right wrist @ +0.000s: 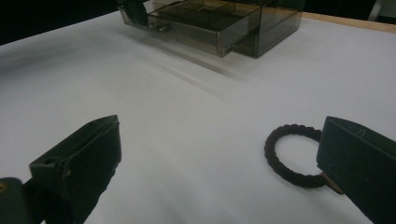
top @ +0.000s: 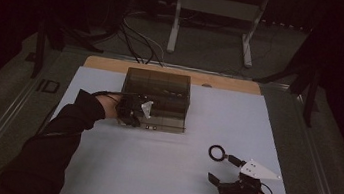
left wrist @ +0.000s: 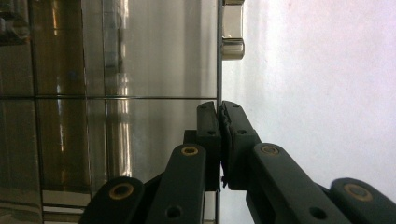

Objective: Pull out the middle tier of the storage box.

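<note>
1. High view: a smoke-tinted clear plastic organiser box with drawers (top: 155, 99) stands at about 12 o'clock on the pale-covered table (top: 100, 168). The left gripper (top: 138, 114) is at the box's front left, down at the low drawer front. The right gripper (top: 218, 167) rests at about 4 o'clock, and a black braided ring-shaped band (top: 216, 153) lies flat just beyond its tips, well apart from the box.

2. Left gripper view: the left gripper's fingers (left wrist: 208, 126) are pressed together on the thin edge of the drawer's clear front panel (left wrist: 217, 70), pinching it between the pads. A small clear latch or handle (left wrist: 232, 32) sits further along that edge, at 12 o'clock from the fingers. The bite is narrow and on slick plastic, so in my judgement a pull could let the panel slip out, or drag the whole light box across the table instead of sliding the drawer.

3. Right gripper view: the right gripper (right wrist: 219, 154) has its fingers (right wrist: 88, 154) spread wide with nothing between them. The band (right wrist: 292, 156) lies at about 3 o'clock, beside the right-hand finger. The box (right wrist: 219, 23) sits at 12 o'clock, its lower drawer seemingly pulled out a little. If this gripper closes off-centre, one finger could push the band away rather than catch it.
</note>
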`<state>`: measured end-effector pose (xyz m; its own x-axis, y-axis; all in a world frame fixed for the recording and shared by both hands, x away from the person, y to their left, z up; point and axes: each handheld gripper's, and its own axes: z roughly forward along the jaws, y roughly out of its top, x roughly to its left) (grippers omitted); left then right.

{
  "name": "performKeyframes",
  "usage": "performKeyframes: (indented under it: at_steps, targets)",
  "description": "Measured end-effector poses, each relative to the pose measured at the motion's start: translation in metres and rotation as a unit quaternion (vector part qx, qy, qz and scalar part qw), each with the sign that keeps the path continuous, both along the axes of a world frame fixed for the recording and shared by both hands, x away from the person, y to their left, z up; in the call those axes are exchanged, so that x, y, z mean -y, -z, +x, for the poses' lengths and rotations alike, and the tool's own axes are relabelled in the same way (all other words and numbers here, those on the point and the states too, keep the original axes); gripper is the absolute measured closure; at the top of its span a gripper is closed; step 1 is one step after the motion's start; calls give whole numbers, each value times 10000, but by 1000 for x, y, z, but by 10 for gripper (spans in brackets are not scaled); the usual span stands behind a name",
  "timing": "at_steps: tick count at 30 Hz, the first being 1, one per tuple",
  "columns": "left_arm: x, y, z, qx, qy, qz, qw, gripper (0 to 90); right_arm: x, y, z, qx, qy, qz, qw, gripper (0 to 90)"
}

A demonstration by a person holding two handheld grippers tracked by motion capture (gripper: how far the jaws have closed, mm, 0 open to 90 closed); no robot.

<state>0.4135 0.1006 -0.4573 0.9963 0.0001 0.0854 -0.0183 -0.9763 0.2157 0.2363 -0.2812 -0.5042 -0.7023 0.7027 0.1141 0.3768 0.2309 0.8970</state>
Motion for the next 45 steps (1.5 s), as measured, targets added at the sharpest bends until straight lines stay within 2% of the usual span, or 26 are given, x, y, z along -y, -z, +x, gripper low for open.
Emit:
performKeyframes:
  at_steps: [10, 21, 28, 29, 32, 33, 36, 40, 41, 43, 45]
  targets:
    - [0, 2, -1, -121, 33, 12, 9999, 894, 0, 0, 0, 0, 0, -6, 10000, 0]
    - [0, 4, -1, -165, 31, -8, 9999, 892, -1, 0, 0, -11, -11, -21, 10000, 0]
    - [-2, 2, -1, -158, -13, -121, 9998, 853, -1, 1, 0, -12, -12, -28, 10000, 0]
    - [-2, 2, -1, -158, -13, -121, 9998, 821, -1, 1, 0, -12, -12, -28, 10000, 0]
    - [-5, -4, 0, -224, -131, -264, 9993, 819, -1, 1, 0, -12, -17, -32, 10000, 0]
    - [-6, -6, 0, -233, -184, -316, 9991, 782, -1, 1, 0, -6, -15, -34, 10000, 0]
    - [-11, -14, 1, -285, -317, -476, 9980, 781, -1, 1, 0, -5, -15, -35, 10000, 0]
    - [-17, -23, 3, -256, -595, -727, 9952, 767, -1, 1, 0, -12, -16, -31, 10000, 0]
    - [-19, -25, 3, -291, -703, -820, 9937, 735, -1, 1, 0, -12, -14, -31, 10000, 0]
    - [-22, -28, 3, -193, -838, -978, 9915, 688, -1, 1, 0, -9, -18, -39, 10000, 0]
    - [-25, -31, 3, -200, -958, -1113, 9890, 662, -1, 1, 0, -16, -13, -34, 10000, 0]
